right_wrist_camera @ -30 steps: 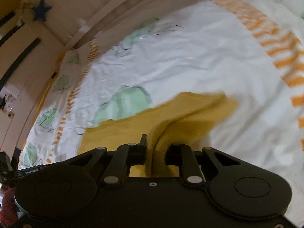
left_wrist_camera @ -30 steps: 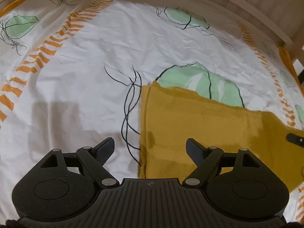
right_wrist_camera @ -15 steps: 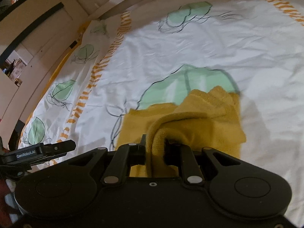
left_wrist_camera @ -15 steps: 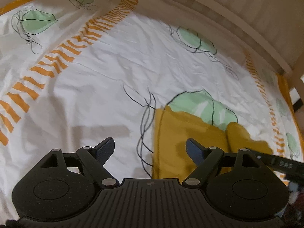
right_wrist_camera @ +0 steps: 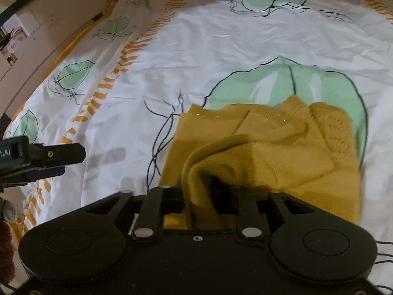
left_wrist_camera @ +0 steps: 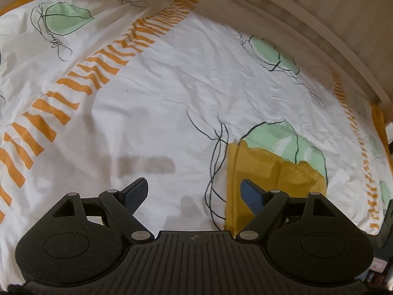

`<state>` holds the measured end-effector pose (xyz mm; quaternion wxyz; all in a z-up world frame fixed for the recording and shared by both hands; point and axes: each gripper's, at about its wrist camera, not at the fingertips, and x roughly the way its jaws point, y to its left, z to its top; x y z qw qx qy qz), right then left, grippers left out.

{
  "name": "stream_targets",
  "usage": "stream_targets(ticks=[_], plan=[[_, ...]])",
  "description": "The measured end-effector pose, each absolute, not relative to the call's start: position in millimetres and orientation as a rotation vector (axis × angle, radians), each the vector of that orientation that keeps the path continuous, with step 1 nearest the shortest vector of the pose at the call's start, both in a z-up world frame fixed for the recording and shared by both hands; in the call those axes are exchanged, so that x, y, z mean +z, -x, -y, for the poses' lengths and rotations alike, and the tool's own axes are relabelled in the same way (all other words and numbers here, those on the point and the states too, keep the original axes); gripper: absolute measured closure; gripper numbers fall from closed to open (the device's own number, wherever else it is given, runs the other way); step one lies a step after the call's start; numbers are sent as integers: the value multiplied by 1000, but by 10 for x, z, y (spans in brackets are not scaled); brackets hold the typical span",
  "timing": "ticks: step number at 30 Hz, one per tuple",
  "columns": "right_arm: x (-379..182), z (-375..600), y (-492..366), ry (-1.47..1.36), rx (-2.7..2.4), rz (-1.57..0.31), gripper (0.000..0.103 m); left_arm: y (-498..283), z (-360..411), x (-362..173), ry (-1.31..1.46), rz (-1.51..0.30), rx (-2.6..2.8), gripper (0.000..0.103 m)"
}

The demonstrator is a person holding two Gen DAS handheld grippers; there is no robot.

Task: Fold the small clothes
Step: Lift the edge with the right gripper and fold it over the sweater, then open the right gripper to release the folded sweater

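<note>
A small mustard-yellow knit garment [right_wrist_camera: 270, 152] lies on the bed sheet, folded over itself. It also shows in the left wrist view [left_wrist_camera: 270, 172], at the lower right. My right gripper [right_wrist_camera: 208, 196] is shut on a raised fold of the garment, low over the sheet. My left gripper [left_wrist_camera: 195, 193] is open and empty, just left of the garment's left edge. It also shows from the side in the right wrist view [right_wrist_camera: 49, 162], at the far left.
The white sheet [left_wrist_camera: 172, 98] has green leaf prints and orange striped bands. A pale wooden bed rail [left_wrist_camera: 319, 32] curves along the far side. More wooden frame [right_wrist_camera: 49, 36] runs along the left side of the right wrist view.
My right gripper has carried the garment's end leftwards over the rest, so the garment is now folded narrower. My left gripper stayed open and drew back a little to the left.
</note>
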<state>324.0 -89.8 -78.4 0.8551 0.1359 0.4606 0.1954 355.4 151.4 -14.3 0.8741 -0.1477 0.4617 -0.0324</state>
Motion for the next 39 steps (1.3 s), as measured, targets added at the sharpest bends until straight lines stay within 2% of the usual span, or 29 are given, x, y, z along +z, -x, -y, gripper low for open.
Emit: stream_targets(ticks=[1,4,14,22,28,39], plan=[[-786,883,-3232,-295,429,-960,49,-3558,-1520,-146,306,-965,-64,21],[-751,845,-3209,-291,469,-932,42,-3565,-1531,-148,307,-965,-58,21],[-563,728,-3234,-324,599,-838,41,-3563,-1571,-135,298,-955,-37,21],[-506,1083,-3084,-364,553,-797,41,-3591,-1487,-177,282,-970,-63,21],[-566,1127,-2640,-202,583,-763,41,-3602,-1313,-268,267,-1005,-125,21],[-786,613,-1912,216,772,-622,42,-3576,-1088,-428,227,-1055,-206,21]])
